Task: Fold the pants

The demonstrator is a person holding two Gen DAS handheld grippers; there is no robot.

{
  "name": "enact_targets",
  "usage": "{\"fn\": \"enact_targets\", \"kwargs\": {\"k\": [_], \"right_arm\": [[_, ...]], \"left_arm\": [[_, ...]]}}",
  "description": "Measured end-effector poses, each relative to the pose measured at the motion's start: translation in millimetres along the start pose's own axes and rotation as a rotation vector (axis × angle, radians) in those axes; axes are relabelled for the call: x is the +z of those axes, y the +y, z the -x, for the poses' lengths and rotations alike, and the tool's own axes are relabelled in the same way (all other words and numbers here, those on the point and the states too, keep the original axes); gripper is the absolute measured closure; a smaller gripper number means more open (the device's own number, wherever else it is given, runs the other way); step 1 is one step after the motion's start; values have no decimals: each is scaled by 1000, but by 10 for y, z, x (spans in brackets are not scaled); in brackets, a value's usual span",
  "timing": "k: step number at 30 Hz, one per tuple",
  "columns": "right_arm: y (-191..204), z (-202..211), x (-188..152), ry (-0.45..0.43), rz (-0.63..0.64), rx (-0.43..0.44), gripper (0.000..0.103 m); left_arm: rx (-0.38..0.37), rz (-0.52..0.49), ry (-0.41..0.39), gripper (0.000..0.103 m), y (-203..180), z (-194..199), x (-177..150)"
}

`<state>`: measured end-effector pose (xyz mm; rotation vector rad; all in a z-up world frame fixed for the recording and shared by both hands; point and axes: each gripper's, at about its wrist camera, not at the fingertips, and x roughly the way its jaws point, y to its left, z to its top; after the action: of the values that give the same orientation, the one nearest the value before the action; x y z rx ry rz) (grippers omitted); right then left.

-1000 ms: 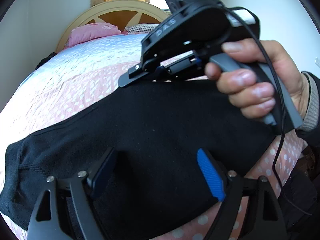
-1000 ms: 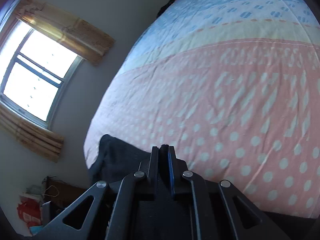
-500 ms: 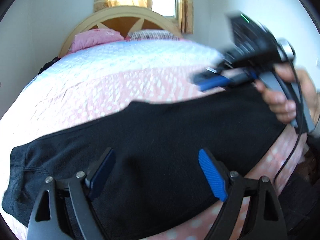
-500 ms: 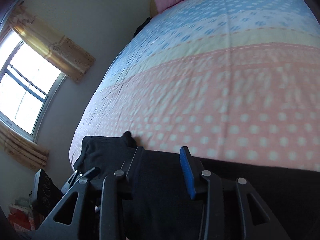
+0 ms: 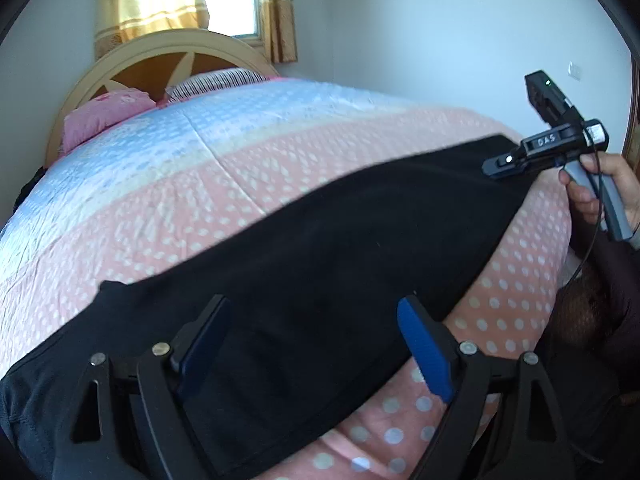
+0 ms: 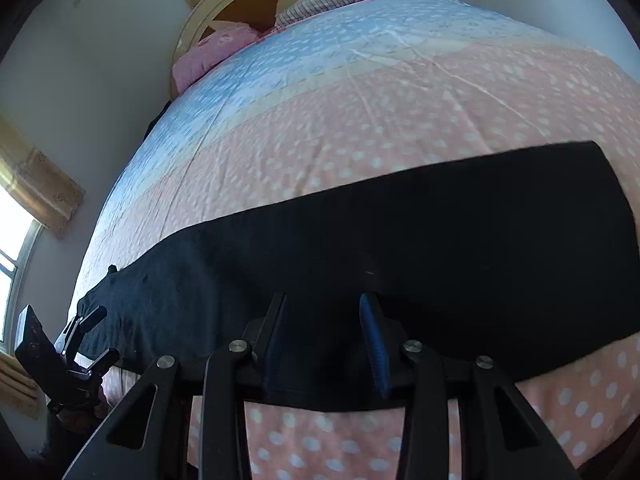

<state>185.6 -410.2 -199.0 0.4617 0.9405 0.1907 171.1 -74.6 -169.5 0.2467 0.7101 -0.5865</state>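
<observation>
Across the near edge of the bed (image 6: 400, 128), the black pants (image 6: 400, 248) lie lengthwise between the spread, empty left gripper (image 5: 316, 344) and the part-open, empty right gripper (image 6: 324, 332), one at each end.

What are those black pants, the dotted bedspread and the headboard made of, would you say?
Black pants: probably a soft knit such as cotton jersey; matte, limp, no sheen.
Bedspread: looks like quilted cotton; stitched seams, fine puckers, printed dots.
Headboard: seemingly wood, cream-painted frame with brown panels, slightly glossy.
</observation>
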Motion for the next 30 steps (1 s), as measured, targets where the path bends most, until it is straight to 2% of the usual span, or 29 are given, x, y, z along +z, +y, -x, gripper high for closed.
{"fn": "enact_targets", "kwargs": {"k": [2,4,7,9,10,12,13,15,17,20,21,24,25,27,30], "right_arm": [[34,62,-35,-23,-1,-22,65],[170,135,-58,-79,36,-40,64],[348,60,-82,-56,73,63,64],[399,-58,-104,-35,109,11,64],[361,-94,-109,-31,106,-16,64],[201,-9,-94,-66,40,57,64],[96,84,-74,-96,4,64,64],[-152,245,-55,-142,-52,-3,64],[-456,291,-58,-121,-132,-88,64],[-788,407,-114,-156,-225,6,65],[-799,445,-112,-169,-230,12,65],[-765,563,-82,-222,-193,-22,64],[-792,551,-68,-214,-197,-40,64],[-897,507,-75,-198,-212,-130,64],[-1055,617,-91,-244,-270,-29,64]], "left_arm": [[-13,-12,46,15,-54,-81,-26],[1,-27,53,15,-92,-77,-19],[2,-18,26,15,-107,-25,65],[-4,-4,1,15,-152,-12,108],[-4,1,-7,12,-159,-13,143],[5,-4,-12,9,-173,-56,169],[21,-12,-4,9,-174,-106,163],[58,-17,36,9,-141,-221,117],[40,21,63,9,-63,-284,57],[26,61,71,9,11,-251,84],[31,60,69,9,8,-244,80],[47,55,26,9,-25,-174,81],[60,58,3,9,-21,-138,79],[84,73,-4,5,-23,-128,37],[85,107,47,4,5,-199,-3]]}}
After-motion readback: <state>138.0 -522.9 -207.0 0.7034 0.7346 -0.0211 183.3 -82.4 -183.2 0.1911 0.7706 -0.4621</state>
